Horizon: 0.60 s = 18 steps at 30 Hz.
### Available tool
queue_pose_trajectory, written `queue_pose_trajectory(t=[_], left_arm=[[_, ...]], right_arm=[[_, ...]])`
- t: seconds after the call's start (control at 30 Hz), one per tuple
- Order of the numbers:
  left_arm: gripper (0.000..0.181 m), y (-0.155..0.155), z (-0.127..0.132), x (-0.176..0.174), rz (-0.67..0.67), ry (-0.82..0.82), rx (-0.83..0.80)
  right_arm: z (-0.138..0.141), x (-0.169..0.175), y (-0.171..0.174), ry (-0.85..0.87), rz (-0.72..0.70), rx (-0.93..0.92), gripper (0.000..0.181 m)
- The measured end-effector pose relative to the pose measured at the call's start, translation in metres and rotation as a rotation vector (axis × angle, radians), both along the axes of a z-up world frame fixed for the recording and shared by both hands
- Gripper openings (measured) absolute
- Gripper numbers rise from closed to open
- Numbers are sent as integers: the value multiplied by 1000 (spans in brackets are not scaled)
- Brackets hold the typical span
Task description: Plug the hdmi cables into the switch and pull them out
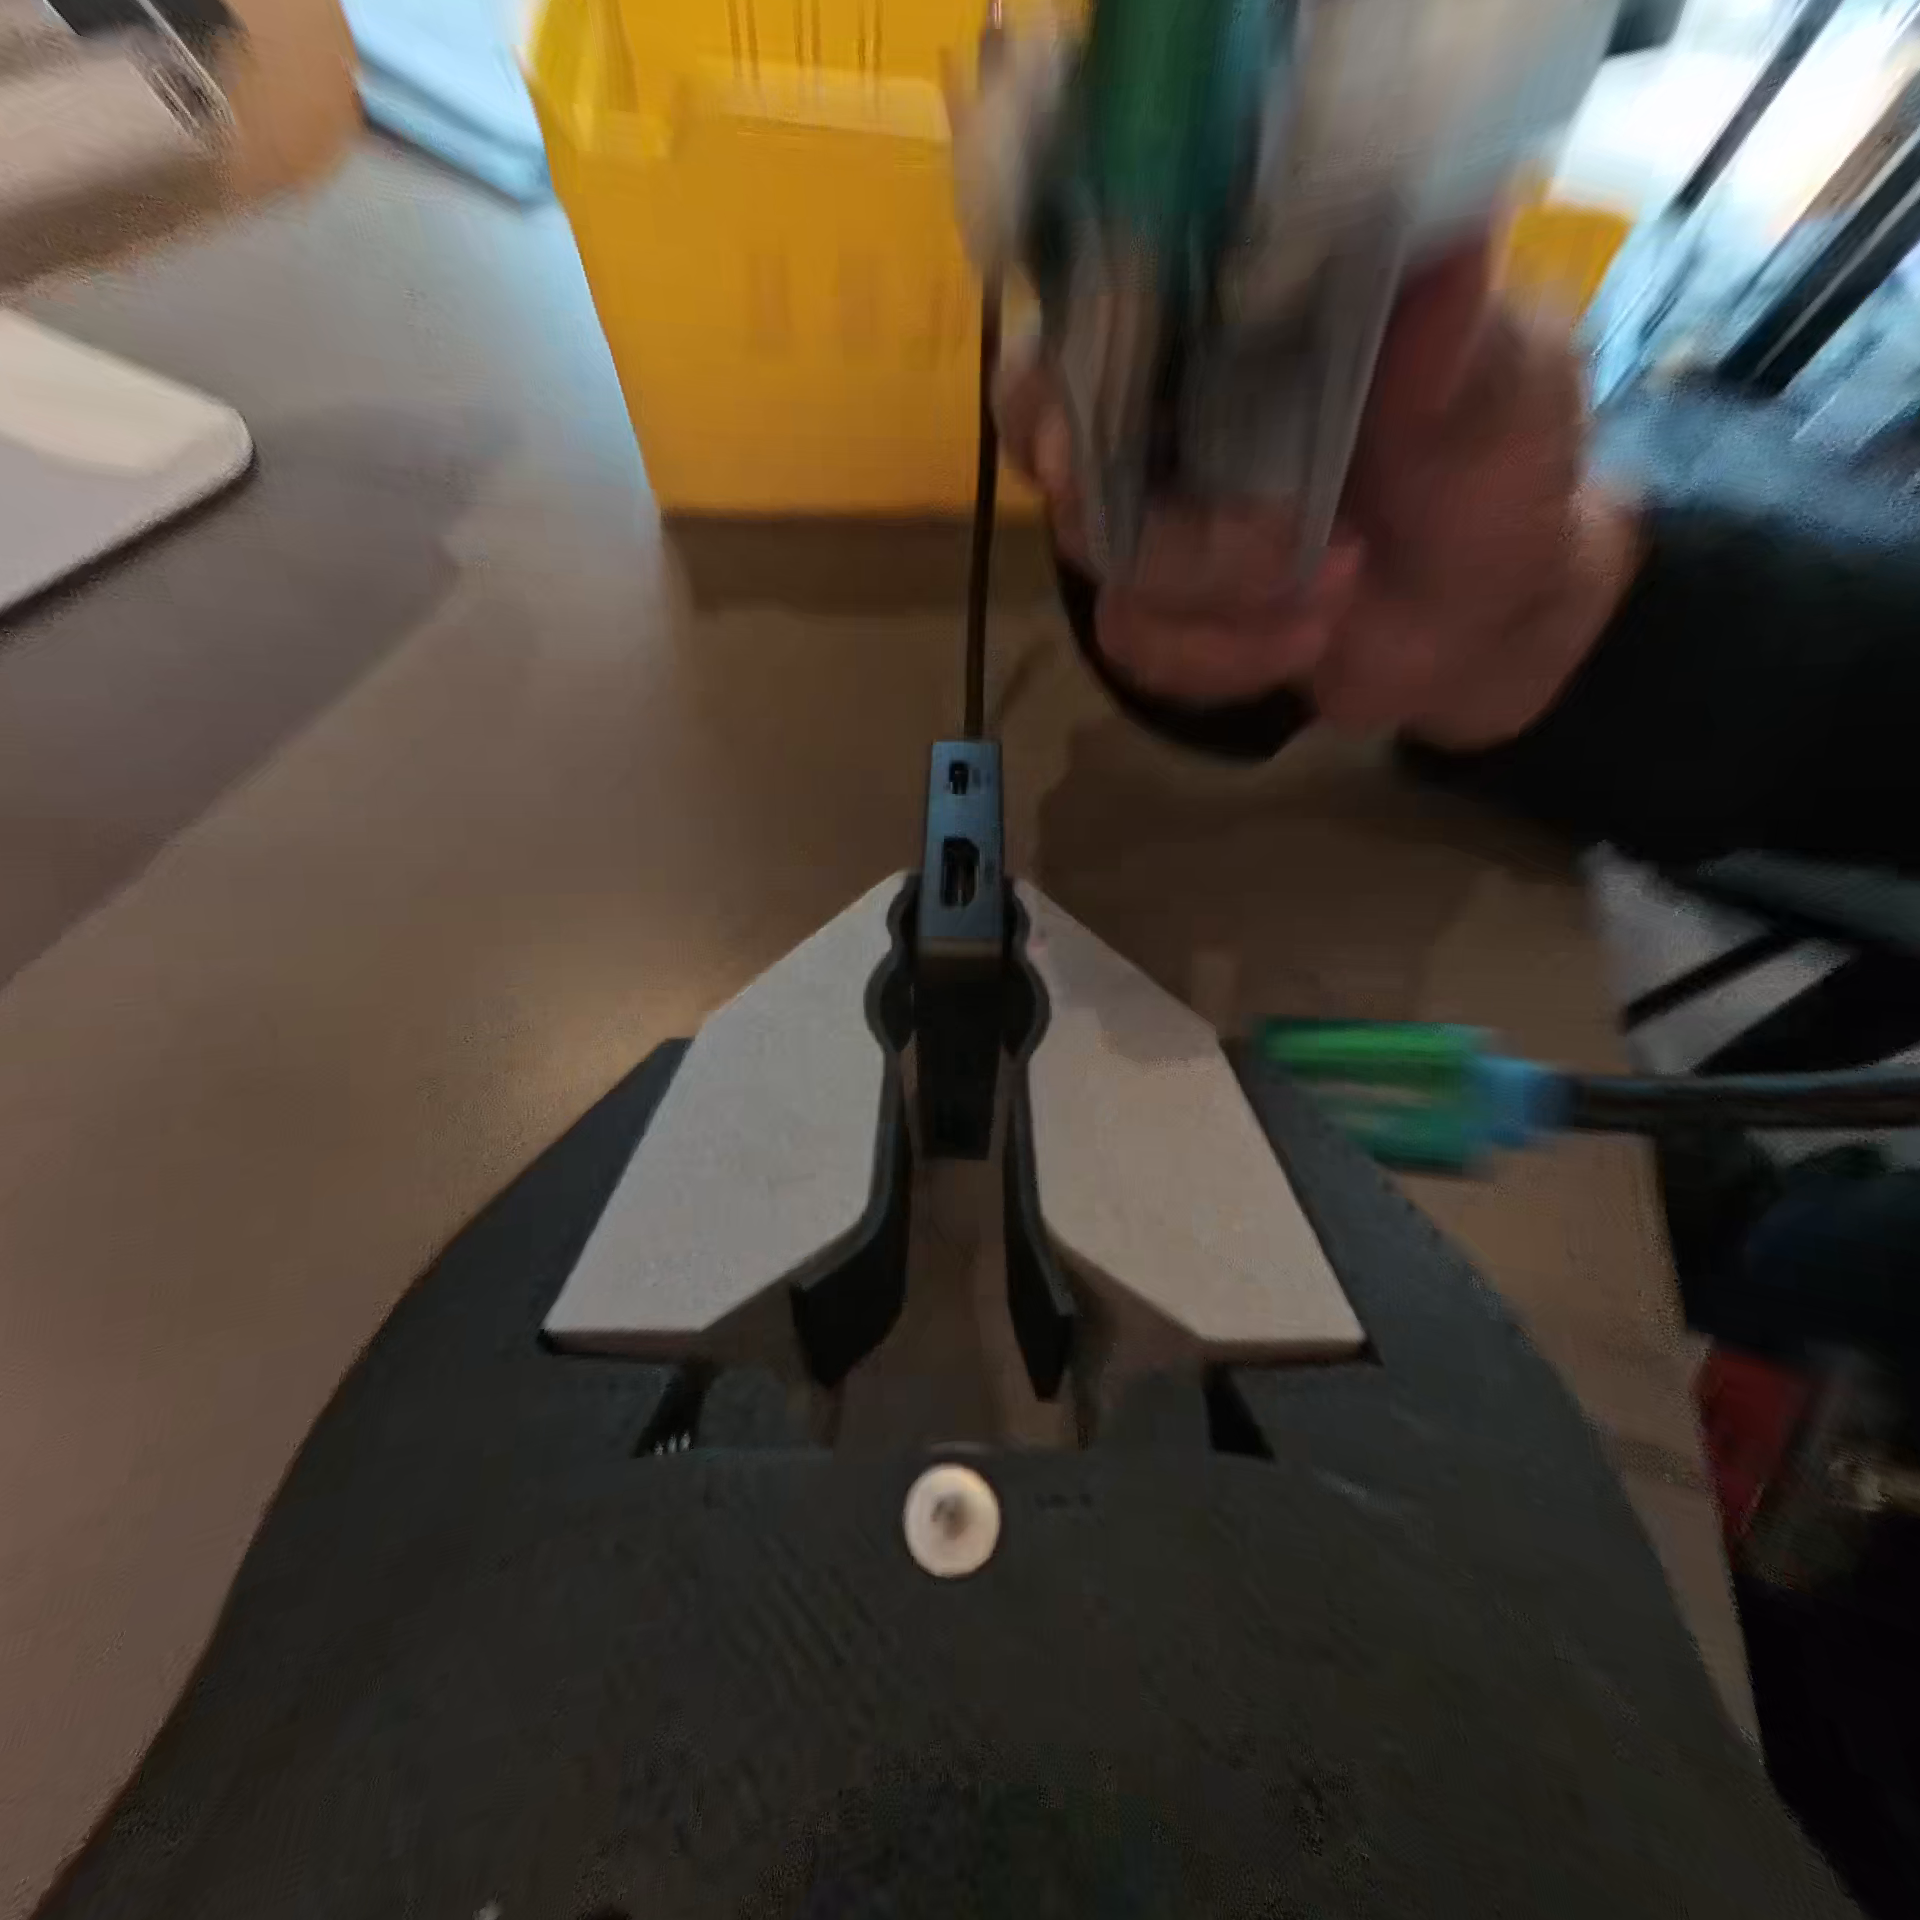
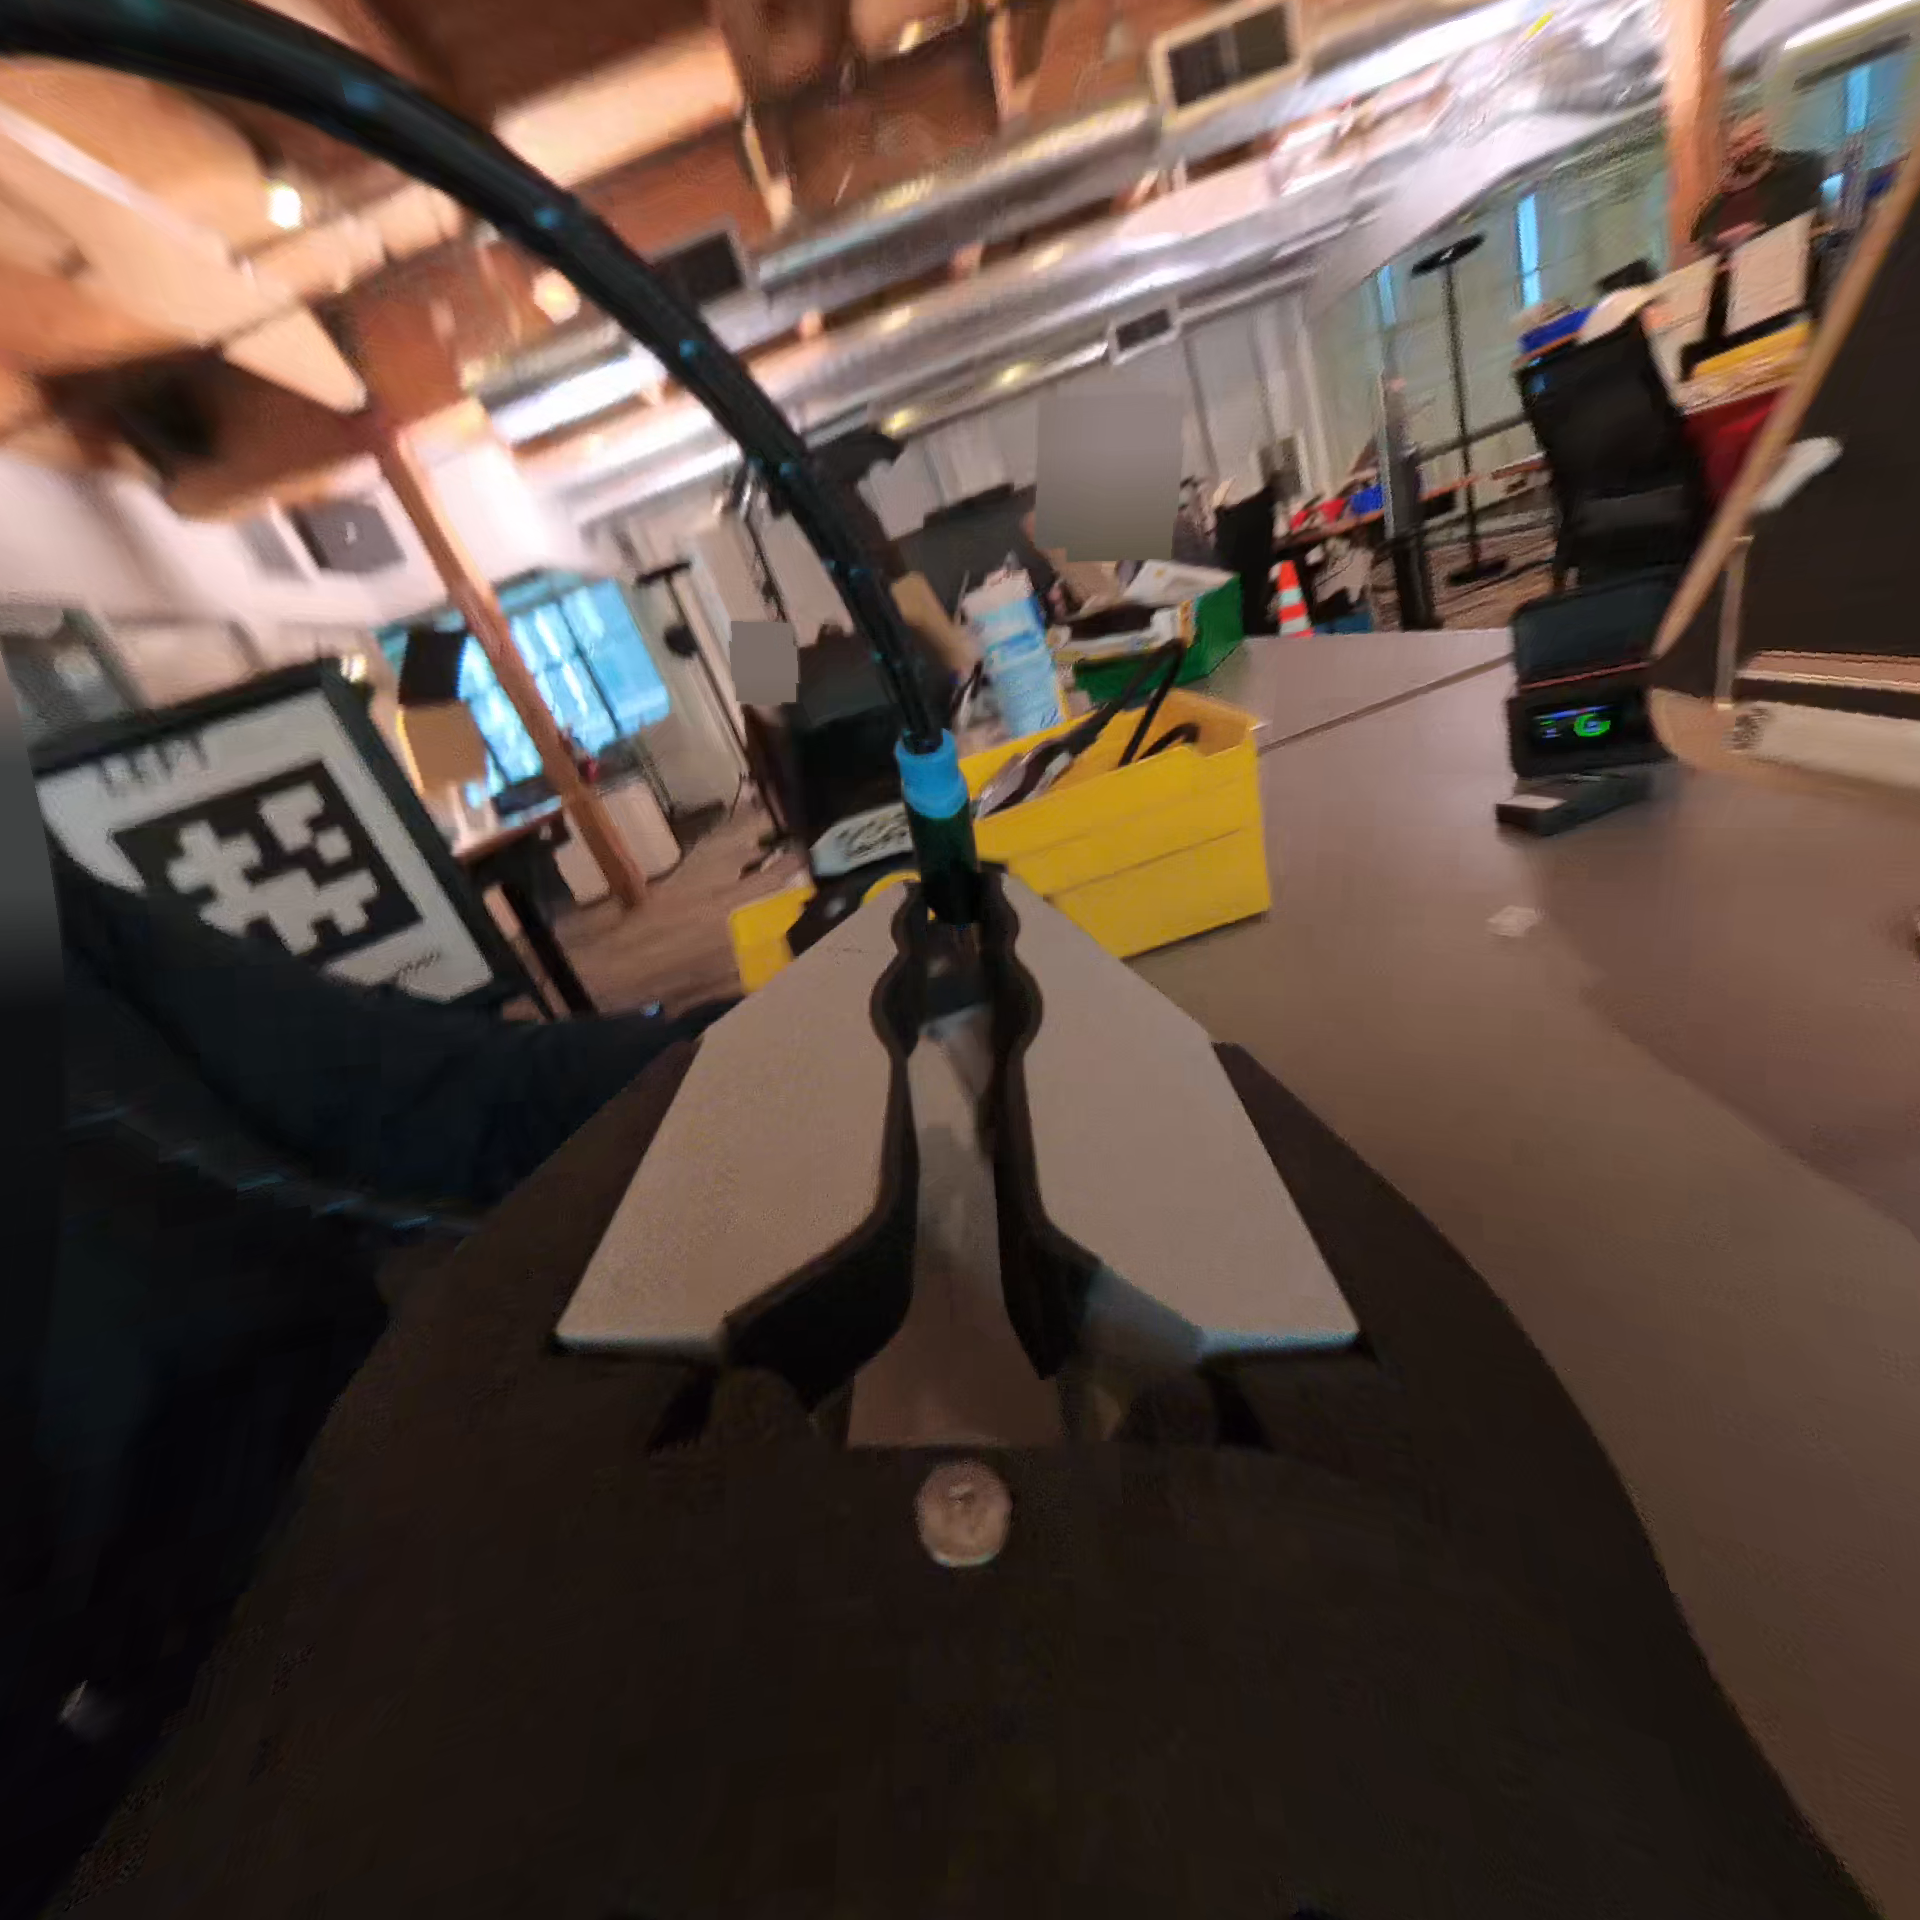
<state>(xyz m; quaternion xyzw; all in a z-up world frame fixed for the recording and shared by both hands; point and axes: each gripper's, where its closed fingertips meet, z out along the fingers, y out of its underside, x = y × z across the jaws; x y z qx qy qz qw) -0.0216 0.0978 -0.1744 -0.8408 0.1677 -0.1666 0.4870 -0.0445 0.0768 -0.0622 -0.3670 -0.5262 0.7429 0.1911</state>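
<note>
The left gripper (image 1: 958, 935) pinches the switch (image 1: 961, 883) on edge, long axis pointing forward, ports facing up, its thin cord (image 1: 982, 520) running away over the table (image 1: 364, 935). The right gripper (image 2: 956, 914) clamps an HDMI cable (image 2: 940, 821) near the plug, and the cable arcs up and left. Only the left view shows a second, green-blue plug (image 1: 1413, 1096); only the right view shows the yellow bin (image 2: 1143, 831) clearly.

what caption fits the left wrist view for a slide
Left gripper clamps the switch, its port empty, over the table.
</note>
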Motion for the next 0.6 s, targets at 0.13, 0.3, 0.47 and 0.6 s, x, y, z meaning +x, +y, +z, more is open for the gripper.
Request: queue_pose_trajectory(t=[0.13, 0.3, 0.47, 0.6], left_arm=[[11, 3, 19, 3, -5, -18, 107], [11, 4, 30, -26, 100, -96, 143], [11, 3, 46, -34, 133, -115, 219], [11, 3, 53, -46, 189, -74, 272]], right_arm=[[-14, -8, 6, -54, -81, 106, 8], [-13, -6, 9, -31, -140, 170, 8], [-17, -8, 16, -20, -277, 305, 8], [-18, -9, 19, -58, -384, 414, 8]])
